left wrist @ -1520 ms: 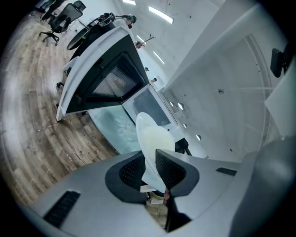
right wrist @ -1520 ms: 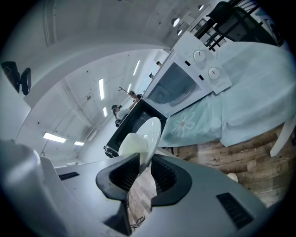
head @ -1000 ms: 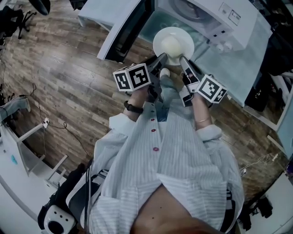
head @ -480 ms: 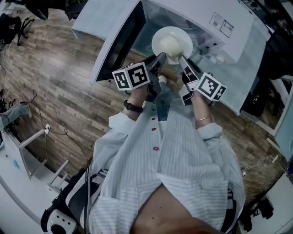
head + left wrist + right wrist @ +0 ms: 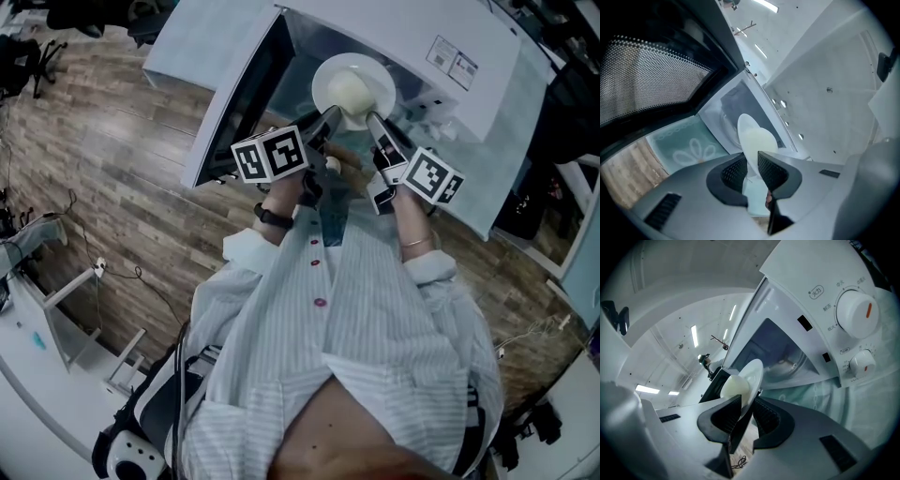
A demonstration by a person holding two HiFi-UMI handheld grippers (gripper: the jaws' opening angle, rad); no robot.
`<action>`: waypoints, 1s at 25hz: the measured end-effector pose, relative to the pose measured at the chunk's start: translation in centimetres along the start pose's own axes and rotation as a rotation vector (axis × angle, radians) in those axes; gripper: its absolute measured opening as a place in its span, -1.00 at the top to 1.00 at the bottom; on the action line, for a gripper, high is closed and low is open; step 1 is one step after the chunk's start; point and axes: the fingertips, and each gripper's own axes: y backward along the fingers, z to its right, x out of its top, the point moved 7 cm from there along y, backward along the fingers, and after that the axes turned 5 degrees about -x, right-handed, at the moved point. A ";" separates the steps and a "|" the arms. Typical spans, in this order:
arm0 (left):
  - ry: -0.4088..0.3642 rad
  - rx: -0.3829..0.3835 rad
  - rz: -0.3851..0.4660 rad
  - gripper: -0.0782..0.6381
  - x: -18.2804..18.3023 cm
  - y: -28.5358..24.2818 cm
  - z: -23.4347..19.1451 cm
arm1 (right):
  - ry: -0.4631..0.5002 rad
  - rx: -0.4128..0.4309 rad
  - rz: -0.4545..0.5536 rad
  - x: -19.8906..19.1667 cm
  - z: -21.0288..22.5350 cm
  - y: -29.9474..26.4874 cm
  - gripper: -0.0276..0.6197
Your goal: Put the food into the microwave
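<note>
- Carrying: left tool [image 5: 333, 116] and right tool [image 5: 372, 120] each clamp the plate's [image 5: 323, 77] rim; food [image 5: 349, 94] sits on it, just before the open microwave [image 5: 403, 37].
- Next: ease it level inside, clear of the door [image 5: 217, 84].

Control panel of the microwave [image 5: 806, 282], right gripper view:
- An oval badge [image 5: 816, 291] up and left of the upper knob [image 5: 855, 310] reads "火力".
- Small Chinese characters ring the upper knob. They appear to be heat settings, but the print is too fine to read reliably.
- A second oval badge [image 5: 845, 351] sits beside the lower knob [image 5: 862, 363]. It is illegible.

Head view:
- A white sticker [image 5: 453, 62] on top of the microwave carries print too small to read.
- The left marker cube [image 5: 270, 156] and the right marker cube [image 5: 432, 178] bear black-and-white square code patterns, without letters or digits.
</note>
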 end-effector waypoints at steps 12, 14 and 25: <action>-0.034 -0.019 -0.067 0.57 2.0 -2.5 -0.6 | -0.045 -0.043 0.063 1.3 0.8 -1.4 0.64; -0.038 -0.020 -0.072 0.57 2.2 -2.8 -0.6 | -0.050 -0.049 0.070 1.4 0.9 -1.5 0.64; -0.031 -0.018 -0.125 0.57 1.7 -4.1 -1.9 | -0.094 -0.075 0.078 0.7 2.7 -2.1 0.64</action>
